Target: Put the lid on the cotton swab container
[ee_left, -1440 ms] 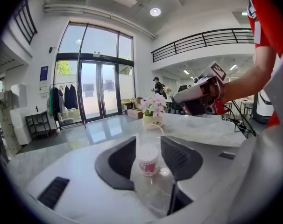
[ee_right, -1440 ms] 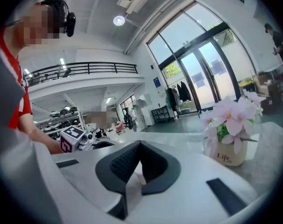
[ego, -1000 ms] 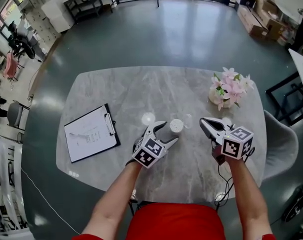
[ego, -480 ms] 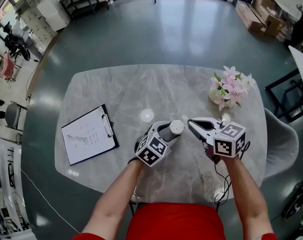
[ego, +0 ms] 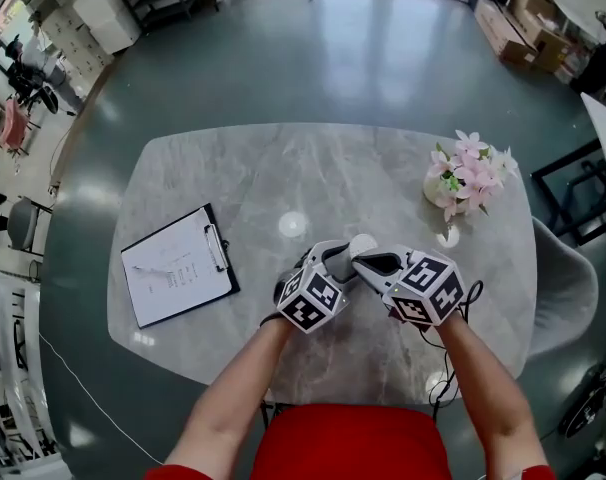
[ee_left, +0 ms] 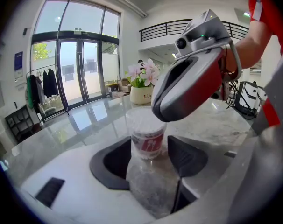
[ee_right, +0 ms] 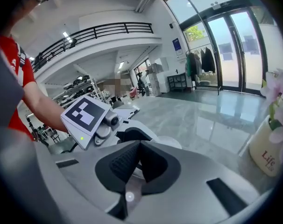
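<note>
The cotton swab container point(ee_left: 146, 141), a clear tub with a red label, stands on the table between the pads of my left gripper point(ee_left: 148, 154). Those jaws have just been closing and now press its sides. In the head view the container point(ego: 364, 244) shows just past the left gripper point(ego: 343, 262). My right gripper point(ego: 358, 259) is shut, its tip point(ee_left: 159, 111) resting at the tub's top. A clear lid seems to sit there; I cannot tell whether the jaws pinch it. The right gripper view shows its pads point(ee_right: 132, 164) meeting, with the white round top point(ee_right: 172, 142) just beyond.
On the grey marble table point(ego: 243, 183) a clipboard with paper point(ego: 178, 266) lies at the left. A pot of pink flowers point(ego: 465, 180) stands at the back right. A cable point(ego: 449, 368) trails off the near edge, and a grey chair point(ego: 563, 288) stands at the right.
The right gripper has swung left and slightly down, from beside the container to its top. The left jaws, wide around the tub a second ago, have closed onto it.
</note>
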`<state>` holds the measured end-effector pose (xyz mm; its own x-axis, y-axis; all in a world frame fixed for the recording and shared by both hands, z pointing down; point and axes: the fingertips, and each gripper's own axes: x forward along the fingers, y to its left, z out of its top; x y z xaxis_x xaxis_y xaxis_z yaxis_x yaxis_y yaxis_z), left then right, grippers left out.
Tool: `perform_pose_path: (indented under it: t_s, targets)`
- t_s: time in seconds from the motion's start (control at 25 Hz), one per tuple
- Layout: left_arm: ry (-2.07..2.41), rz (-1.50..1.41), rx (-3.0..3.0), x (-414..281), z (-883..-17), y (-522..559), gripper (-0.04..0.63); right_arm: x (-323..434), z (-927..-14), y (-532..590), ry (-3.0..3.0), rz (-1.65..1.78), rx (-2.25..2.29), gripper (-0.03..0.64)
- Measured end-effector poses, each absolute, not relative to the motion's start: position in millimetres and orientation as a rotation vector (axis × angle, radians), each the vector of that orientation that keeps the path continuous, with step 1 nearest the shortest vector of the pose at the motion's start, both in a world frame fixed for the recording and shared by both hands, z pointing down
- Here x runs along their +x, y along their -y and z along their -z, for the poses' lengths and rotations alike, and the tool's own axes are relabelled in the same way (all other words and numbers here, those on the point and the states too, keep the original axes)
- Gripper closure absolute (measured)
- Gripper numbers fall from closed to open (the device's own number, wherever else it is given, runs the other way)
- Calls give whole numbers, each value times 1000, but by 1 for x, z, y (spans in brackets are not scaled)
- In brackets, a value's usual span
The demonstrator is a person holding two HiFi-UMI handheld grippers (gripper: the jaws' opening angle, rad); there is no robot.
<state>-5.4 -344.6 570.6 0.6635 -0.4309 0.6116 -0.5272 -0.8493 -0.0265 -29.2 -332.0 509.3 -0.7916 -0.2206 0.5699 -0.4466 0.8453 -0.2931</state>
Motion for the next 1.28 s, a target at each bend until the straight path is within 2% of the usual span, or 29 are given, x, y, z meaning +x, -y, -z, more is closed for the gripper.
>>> perform_pose_path:
  t_s: [0.2,0.36,0.56,0.64,0.96,1.28]
  targets:
    - [785,-937,2731,-4,-573,347,321,-36,-506,328,2489,-547,471,589]
    - [778,-925,2736,-3,-571,349,321,-29,-483,347,2549,-394,586,586]
    - [775,-912,2737,-1,-570,350,321,-14,-494,371,2529,-565,672,584]
    - [774,-906,2739,-1,-570,351,321,-12,-503,370,2491,-511,667,584]
    - [763,-898,2750,-1,-570,352,320,-19,-519,369,2379,-318,574,471]
    - [745,-907,2755,1,-571,355,319,-24,-521,366,2284,-158,506,468]
